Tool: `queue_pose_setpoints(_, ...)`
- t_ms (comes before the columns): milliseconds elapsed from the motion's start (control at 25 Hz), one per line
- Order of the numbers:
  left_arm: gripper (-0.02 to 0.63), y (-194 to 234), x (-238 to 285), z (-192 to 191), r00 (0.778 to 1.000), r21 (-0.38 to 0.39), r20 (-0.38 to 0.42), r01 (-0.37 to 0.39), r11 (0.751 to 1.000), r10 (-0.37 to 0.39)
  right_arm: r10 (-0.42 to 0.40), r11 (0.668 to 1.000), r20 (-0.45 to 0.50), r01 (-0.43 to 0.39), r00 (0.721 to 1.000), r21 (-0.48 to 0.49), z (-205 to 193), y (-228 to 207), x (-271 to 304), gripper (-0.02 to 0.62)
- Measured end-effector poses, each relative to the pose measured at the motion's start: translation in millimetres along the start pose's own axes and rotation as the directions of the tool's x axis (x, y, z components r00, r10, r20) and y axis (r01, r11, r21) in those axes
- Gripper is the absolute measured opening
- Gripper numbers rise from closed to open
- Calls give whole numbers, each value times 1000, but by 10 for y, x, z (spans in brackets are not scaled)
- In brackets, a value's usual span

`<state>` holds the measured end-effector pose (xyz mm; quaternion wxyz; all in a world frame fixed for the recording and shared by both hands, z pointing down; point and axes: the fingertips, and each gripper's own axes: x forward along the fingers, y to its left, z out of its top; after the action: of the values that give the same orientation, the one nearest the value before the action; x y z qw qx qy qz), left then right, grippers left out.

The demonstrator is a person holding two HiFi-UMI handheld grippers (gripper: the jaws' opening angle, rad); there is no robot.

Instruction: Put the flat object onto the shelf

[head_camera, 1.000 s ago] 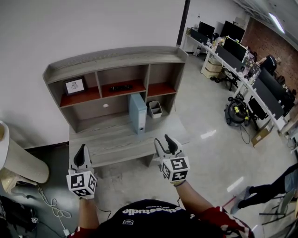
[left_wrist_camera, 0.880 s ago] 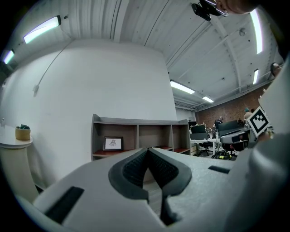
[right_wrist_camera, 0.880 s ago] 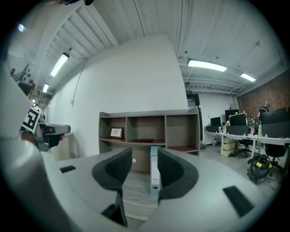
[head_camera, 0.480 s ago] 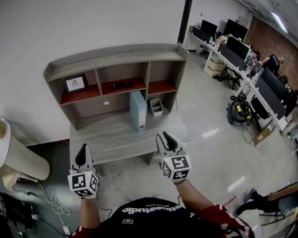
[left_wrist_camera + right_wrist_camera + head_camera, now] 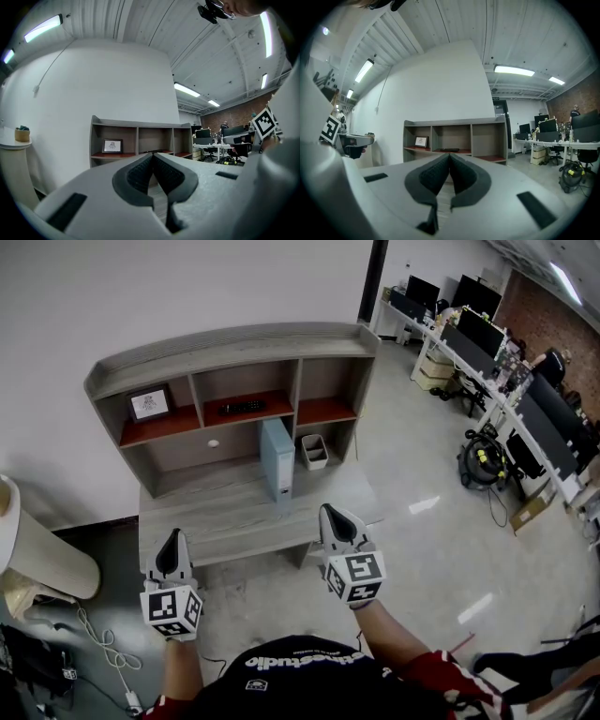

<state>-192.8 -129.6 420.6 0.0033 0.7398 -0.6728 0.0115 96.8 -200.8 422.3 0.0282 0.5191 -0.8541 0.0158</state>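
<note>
A light-blue flat binder (image 5: 277,457) stands upright on the grey wooden desk (image 5: 211,517), below the shelf unit (image 5: 234,345) with its red-floored compartments. A black flat item (image 5: 242,408) lies in the middle compartment and a framed picture (image 5: 150,403) stands in the left one. My left gripper (image 5: 172,542) hovers at the desk's front left edge, shut and empty. My right gripper (image 5: 336,518) hovers at the front right edge, jaws shut on nothing. The shelf unit (image 5: 140,138) shows beyond the closed left pads, and the shelf unit (image 5: 454,138) also rises beyond the closed right pads.
A small grey bin (image 5: 313,452) sits on the desk right of the binder. A white round table (image 5: 37,563) and floor cables (image 5: 105,652) lie at the left. Office desks with monitors (image 5: 497,352) and a vacuum cleaner (image 5: 478,463) are at the right.
The right gripper's jaws, open a second ago, have come together with nothing between them. Both grippers have shifted only slightly; a person at the lower right has walked out of view.
</note>
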Motion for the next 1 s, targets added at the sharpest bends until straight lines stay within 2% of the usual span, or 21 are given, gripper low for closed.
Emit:
queue_pose_setpoints(480,6,-107,21,-6,1000,3,0,9,1000,-9,-33,999,21,34,999,-19,32,-105,-42,3)
queue_pose_setpoints(1000,6,-100,-50,32,1000,10,-1,4,1000,-4,-7,1000,16,7,1000,3,15,-29,-63,3)
